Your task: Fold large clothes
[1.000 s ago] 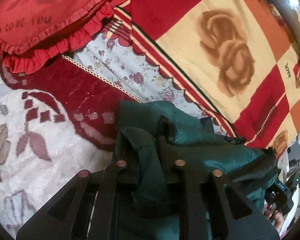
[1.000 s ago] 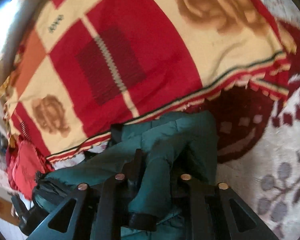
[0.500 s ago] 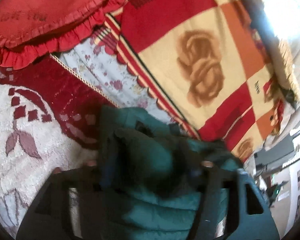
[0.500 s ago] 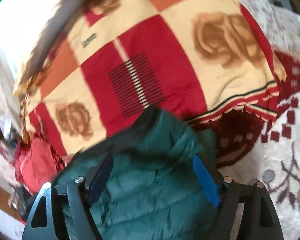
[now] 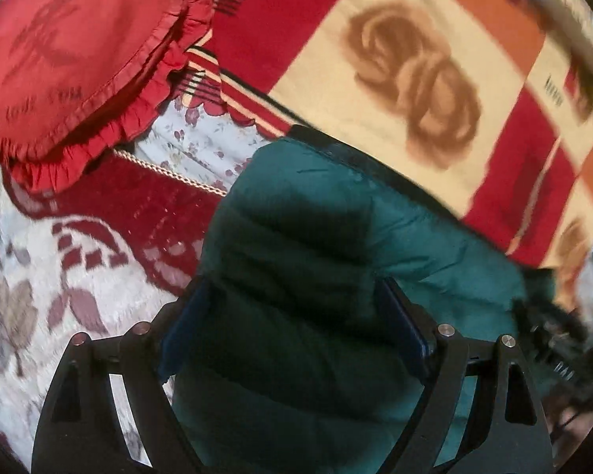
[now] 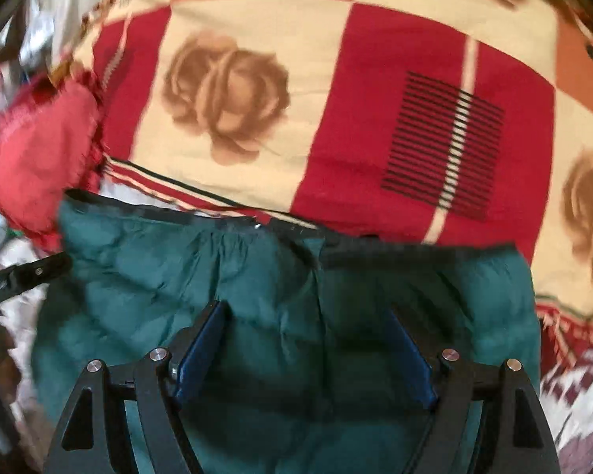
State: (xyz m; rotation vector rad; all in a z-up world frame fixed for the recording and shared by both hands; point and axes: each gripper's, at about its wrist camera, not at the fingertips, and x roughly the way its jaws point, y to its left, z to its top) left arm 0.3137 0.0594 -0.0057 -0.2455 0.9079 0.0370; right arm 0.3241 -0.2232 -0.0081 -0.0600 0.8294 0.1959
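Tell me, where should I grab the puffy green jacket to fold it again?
Probably the dark trimmed edge of the green jacket, nearest the rose blanket. Come from above: the jacket lies flat and that edge is a thin, firm ridge, easier to pinch than the puffy middle.

And here's the jacket: dark teal, puffy, quilted into soft horizontal channels, lying bunched in a thick folded bundle. Seen from the right wrist, its top edge runs straight across, trimmed with a dark zipper band, a seam splitting the panel near the middle. That edge lies just against the red-and-cream rose blanket. From the left wrist, the bundle's rounded corner rests over the red patterned rug. Surface creased, shadowed below.
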